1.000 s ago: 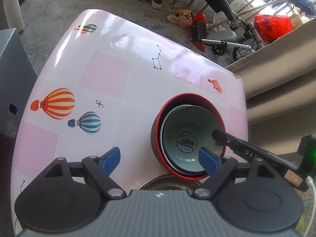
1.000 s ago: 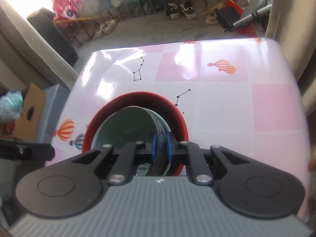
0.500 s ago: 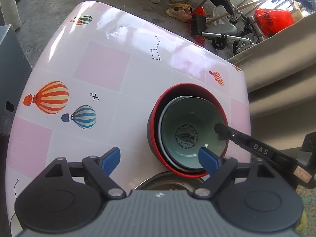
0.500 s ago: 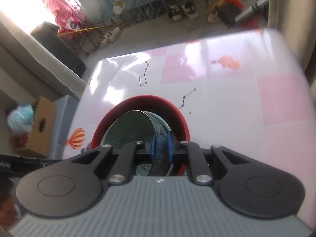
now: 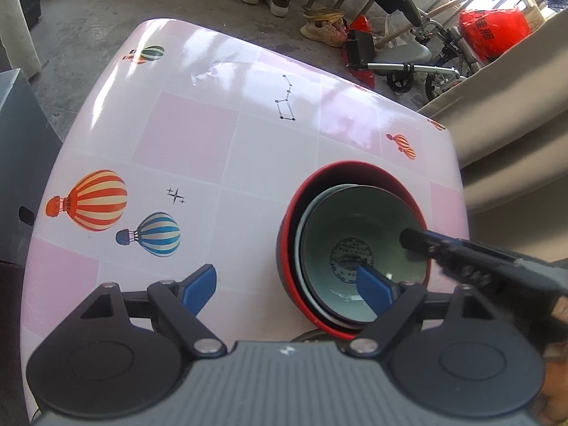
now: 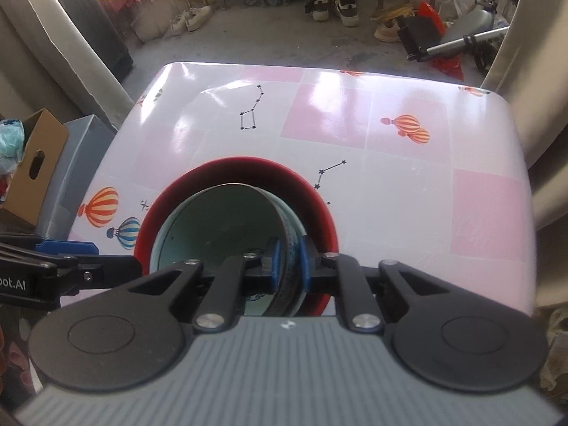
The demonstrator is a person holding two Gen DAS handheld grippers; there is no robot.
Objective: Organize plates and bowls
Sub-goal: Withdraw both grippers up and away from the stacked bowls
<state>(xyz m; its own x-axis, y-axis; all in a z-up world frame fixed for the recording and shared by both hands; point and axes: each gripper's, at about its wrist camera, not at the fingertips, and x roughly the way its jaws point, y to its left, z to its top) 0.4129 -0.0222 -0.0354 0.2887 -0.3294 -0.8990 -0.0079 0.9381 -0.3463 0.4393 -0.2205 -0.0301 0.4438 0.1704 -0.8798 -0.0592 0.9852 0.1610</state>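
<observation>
A pale green bowl (image 5: pixel 358 234) with a blue pattern in its bottom sits nested inside a red bowl (image 5: pixel 319 184) on the table. My right gripper (image 6: pixel 287 266) is shut on the green bowl's (image 6: pixel 220 234) near-right rim, inside the red bowl (image 6: pixel 241 167). It also shows in the left wrist view (image 5: pixel 411 239) reaching in from the right. My left gripper (image 5: pixel 287 284) is open and empty, hovering at the near left of the bowls, its right fingertip over the green bowl.
The table (image 5: pixel 198 135) has a pink and white cloth with balloon prints. A metal rim (image 5: pixel 312 337) peeks out just below the red bowl. Beige curtains (image 6: pixel 546 71), a cardboard box (image 6: pixel 32 167), shoes and a scooter lie around the table.
The right gripper keeps its hold on the green bowl's rim in the red bowl. Both cameras shifted slightly; the left gripper stays open.
</observation>
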